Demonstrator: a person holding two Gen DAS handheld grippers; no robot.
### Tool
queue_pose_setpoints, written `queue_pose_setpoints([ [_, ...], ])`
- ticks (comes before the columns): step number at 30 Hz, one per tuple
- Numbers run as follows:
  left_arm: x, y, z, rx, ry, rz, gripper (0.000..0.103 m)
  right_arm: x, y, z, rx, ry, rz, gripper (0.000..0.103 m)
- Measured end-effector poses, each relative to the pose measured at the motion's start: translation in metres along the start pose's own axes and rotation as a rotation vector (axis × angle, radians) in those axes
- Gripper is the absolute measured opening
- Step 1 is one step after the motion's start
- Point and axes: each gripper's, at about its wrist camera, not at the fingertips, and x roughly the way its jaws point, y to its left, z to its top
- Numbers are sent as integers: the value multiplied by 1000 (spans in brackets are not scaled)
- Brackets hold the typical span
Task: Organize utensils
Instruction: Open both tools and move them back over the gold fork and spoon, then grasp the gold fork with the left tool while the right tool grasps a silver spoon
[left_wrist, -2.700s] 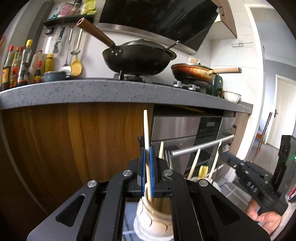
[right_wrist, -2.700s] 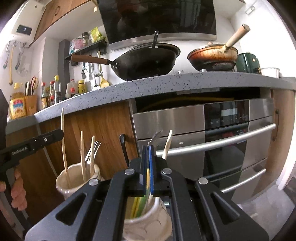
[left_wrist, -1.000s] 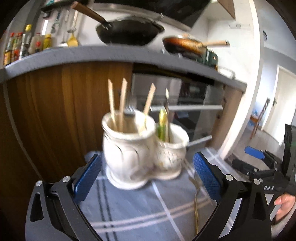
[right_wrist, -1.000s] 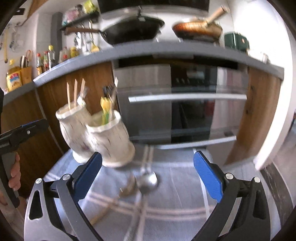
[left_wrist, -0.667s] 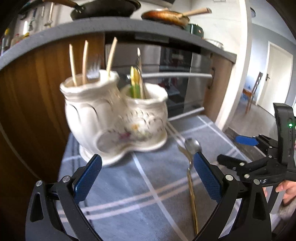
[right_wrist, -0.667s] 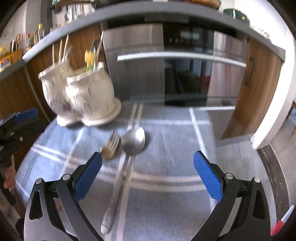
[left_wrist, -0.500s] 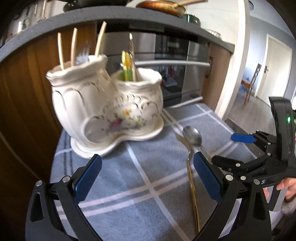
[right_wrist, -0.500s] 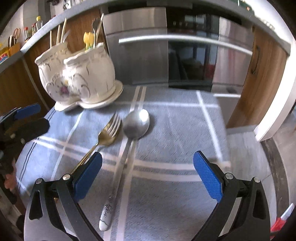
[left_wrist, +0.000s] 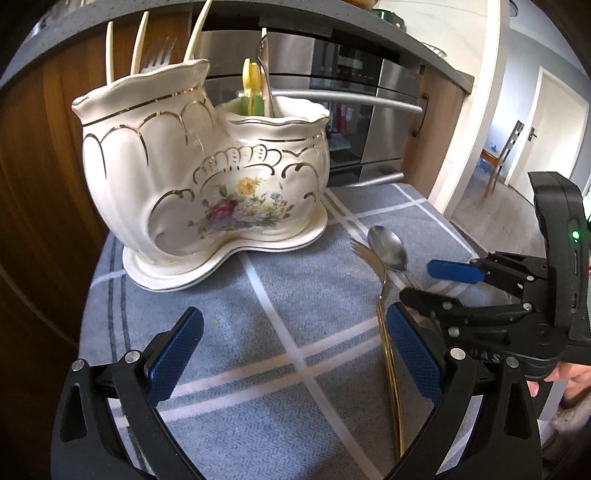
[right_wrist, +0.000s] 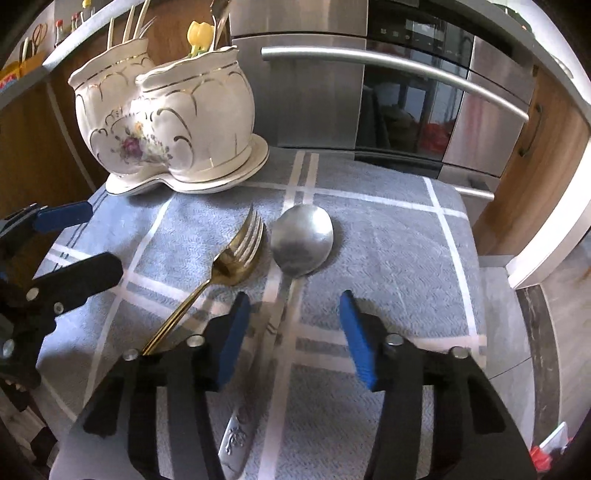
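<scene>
A steel oven with a long bar handle sits under a dark countertop, flanked by wooden cabinet fronts. Daylight fills a doorway where a wooden chair stands.

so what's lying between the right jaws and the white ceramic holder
In the right wrist view, a gold fork and silver spoon lie on the blue checked cloth.

Premises: a domestic kitchen. A built-in stainless oven with bar handle sits under a grey speckled countertop, flanked by wood-fronted cabinets. A floral ceramic utensil holder stands at the far left corner of a grey checked cloth. A doorway opens onto a room with a wooden chair.
</scene>
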Motion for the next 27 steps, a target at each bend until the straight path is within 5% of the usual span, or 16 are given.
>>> queue_pose_setpoints([
  [8,0,-4,-1,36,4,4,98,0,2,1,3,-3,-1,10],
  [18,16,-30,-1,100,31,-53,94,-13,-24,2,117,-28,67,6],
  [27,43,-52,15,129,101,-126,52,-20,-36,1,146,-35,80,6],
])
